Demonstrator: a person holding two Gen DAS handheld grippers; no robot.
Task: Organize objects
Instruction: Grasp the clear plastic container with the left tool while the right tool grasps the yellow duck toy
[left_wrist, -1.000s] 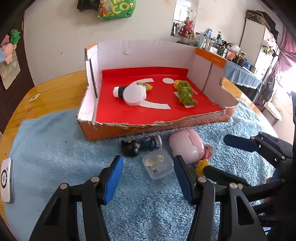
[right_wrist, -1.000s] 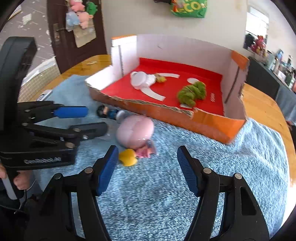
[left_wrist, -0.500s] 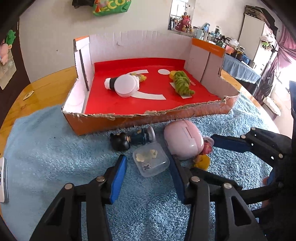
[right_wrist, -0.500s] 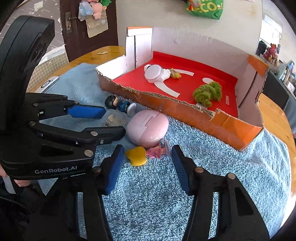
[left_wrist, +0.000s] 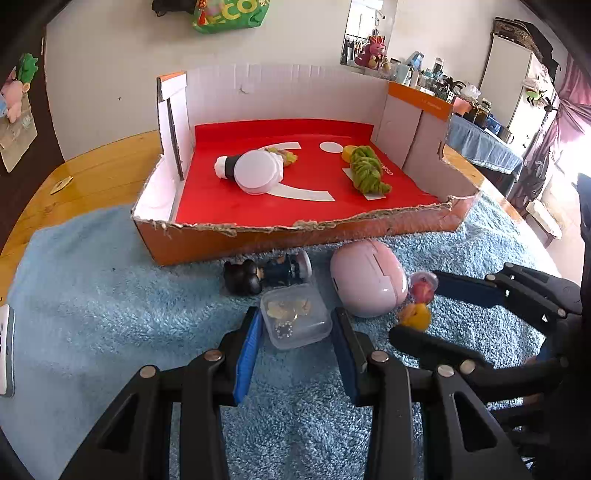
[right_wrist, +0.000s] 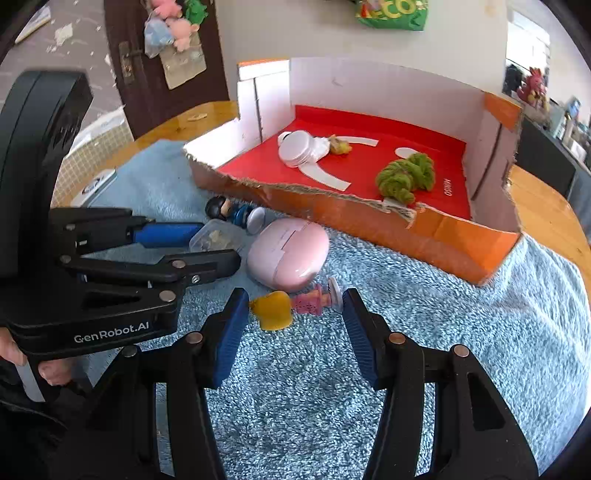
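Note:
A small clear plastic box (left_wrist: 295, 315) lies on the blue towel between the open fingers of my left gripper (left_wrist: 297, 328); the pads stand beside its sides. My right gripper (right_wrist: 291, 314) is open around a pink figurine with a yellow head (right_wrist: 291, 304). A pink oval case (left_wrist: 364, 282) lies between the two, also in the right wrist view (right_wrist: 288, 253). A dark-haired blue figurine (left_wrist: 266, 273) lies by the box front. The cardboard box (left_wrist: 207, 243) with a red floor holds a white-capped doll (left_wrist: 255, 171) and a green yarn toy (left_wrist: 365, 173).
The blue towel (left_wrist: 92, 295) covers a wooden table (left_wrist: 85, 173). A white device (left_wrist: 5, 350) lies at the towel's left edge. The left gripper's body (right_wrist: 92, 258) fills the left of the right wrist view. Cluttered shelves stand at the far right.
Both grippers moved forward and down. The left fingers now flank the clear plastic box and have narrowed; the right fingers now flank the pink and yellow figurine.

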